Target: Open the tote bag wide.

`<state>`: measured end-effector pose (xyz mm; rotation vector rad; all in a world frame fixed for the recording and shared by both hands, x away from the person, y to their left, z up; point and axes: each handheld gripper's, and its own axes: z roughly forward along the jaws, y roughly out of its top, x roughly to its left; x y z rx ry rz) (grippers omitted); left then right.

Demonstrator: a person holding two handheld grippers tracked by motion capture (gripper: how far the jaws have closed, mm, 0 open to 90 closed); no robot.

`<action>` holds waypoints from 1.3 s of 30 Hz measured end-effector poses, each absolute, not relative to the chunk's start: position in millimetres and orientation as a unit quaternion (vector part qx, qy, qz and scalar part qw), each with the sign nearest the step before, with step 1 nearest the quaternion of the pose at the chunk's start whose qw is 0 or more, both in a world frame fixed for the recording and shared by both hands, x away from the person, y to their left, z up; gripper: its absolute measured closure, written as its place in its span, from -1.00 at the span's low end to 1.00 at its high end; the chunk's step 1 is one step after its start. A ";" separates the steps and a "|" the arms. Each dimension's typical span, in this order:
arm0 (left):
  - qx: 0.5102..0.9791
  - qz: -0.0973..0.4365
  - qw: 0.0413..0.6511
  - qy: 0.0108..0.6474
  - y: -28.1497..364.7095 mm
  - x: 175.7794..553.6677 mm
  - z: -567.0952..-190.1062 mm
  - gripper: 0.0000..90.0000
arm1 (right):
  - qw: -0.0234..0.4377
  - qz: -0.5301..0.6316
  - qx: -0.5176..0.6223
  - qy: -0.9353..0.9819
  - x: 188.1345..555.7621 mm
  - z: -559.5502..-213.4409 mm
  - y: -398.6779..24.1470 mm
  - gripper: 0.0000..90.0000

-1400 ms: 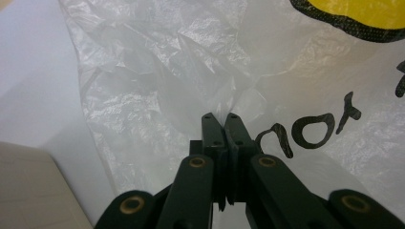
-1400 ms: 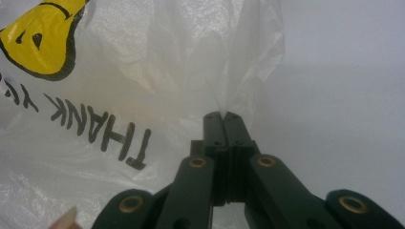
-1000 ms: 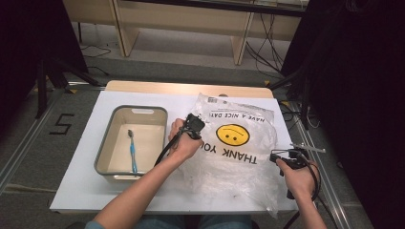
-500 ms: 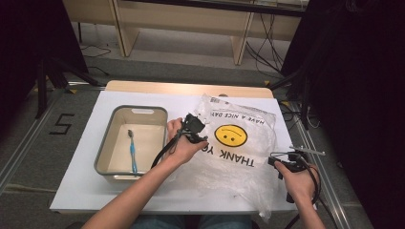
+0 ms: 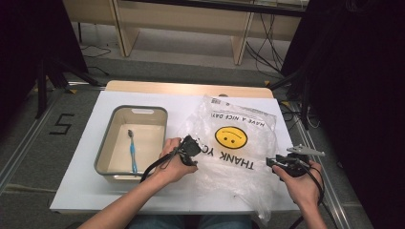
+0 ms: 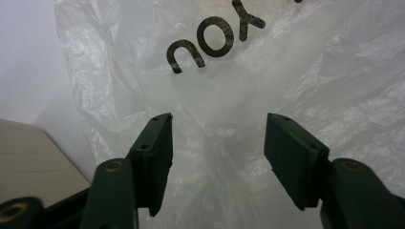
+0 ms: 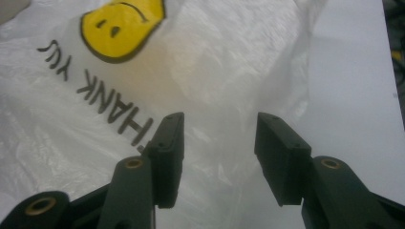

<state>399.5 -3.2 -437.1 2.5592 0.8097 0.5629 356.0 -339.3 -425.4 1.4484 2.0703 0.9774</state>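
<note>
1. right gripper (image 5: 272,162) is nearest, at the plastic bag's (image 5: 239,157) right edge. its jaws have just been opening, nothing pinched between them, film only lying beneath.
2. left gripper (image 5: 195,155) at the bag's left edge: jaws just eased in a bit, apart, gripping nothing.
3. bag lies flat on the white worktop (image 5: 95,191), long axis near-to-far, print upside down.
4. left of it, a tray (image 5: 106,148) with a blue toothbrush (image 5: 133,150).

Clear bag (image 5: 239,157) — yellow smiley (black lettering); blue toothbrush (image 5: 132,150).
</note>
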 end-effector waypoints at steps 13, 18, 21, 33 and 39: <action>0.913 0.202 0.188 0.300 -10.3 405.2 -440.8 0.80 | 0.177 0.362 0.368 0.838 362.9 -430.8 -293.6 -0.05; 0.916 0.193 0.186 0.298 -10.1 407.4 -439.0 0.98 | 0.164 0.361 0.350 0.849 363.4 -433.0 -284.5 -0.05; 0.912 0.200 0.199 0.298 -9.4 407.2 -435.7 0.99 | 0.162 0.356 0.329 0.860 363.9 -433.5 -276.7 -0.09; 0.895 0.211 0.248 0.304 -3.1 404.0 -420.1 0.99 | 0.156 0.327 0.249 0.898 373.1 -445.2 -236.8 -0.24; 0.890 0.217 0.263 0.304 -0.8 402.2 -416.1 0.99 | 0.188 0.285 0.247 0.907 382.2 -451.8 -225.1 0.31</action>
